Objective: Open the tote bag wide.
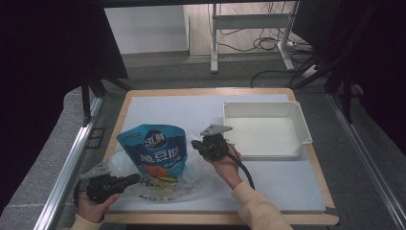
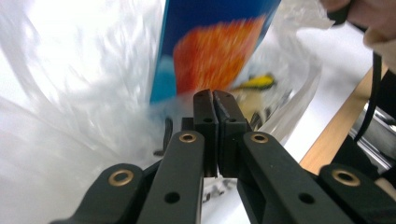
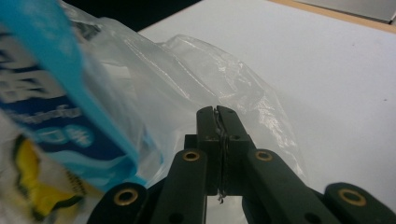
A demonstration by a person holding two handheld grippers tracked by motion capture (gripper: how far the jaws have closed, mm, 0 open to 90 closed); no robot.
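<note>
Clear plastic bag (image 1: 189, 175), pinched by left gripper (image 1: 136, 179), right gripper (image 1: 195, 143)

Tray (image 1: 297, 125): white, rectangular, on the mat's far right.
Mat (image 1: 287, 179): pale, covers the tabletop.
Table (image 1: 218, 218): wooden edge showing around the mat.
Frame (image 1: 214, 43): white legs, far floor.

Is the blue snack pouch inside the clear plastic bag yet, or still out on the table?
Partly in. The blue snack pouch stands with its lower part inside the clear plastic bag, its top sticking out above it.
</note>
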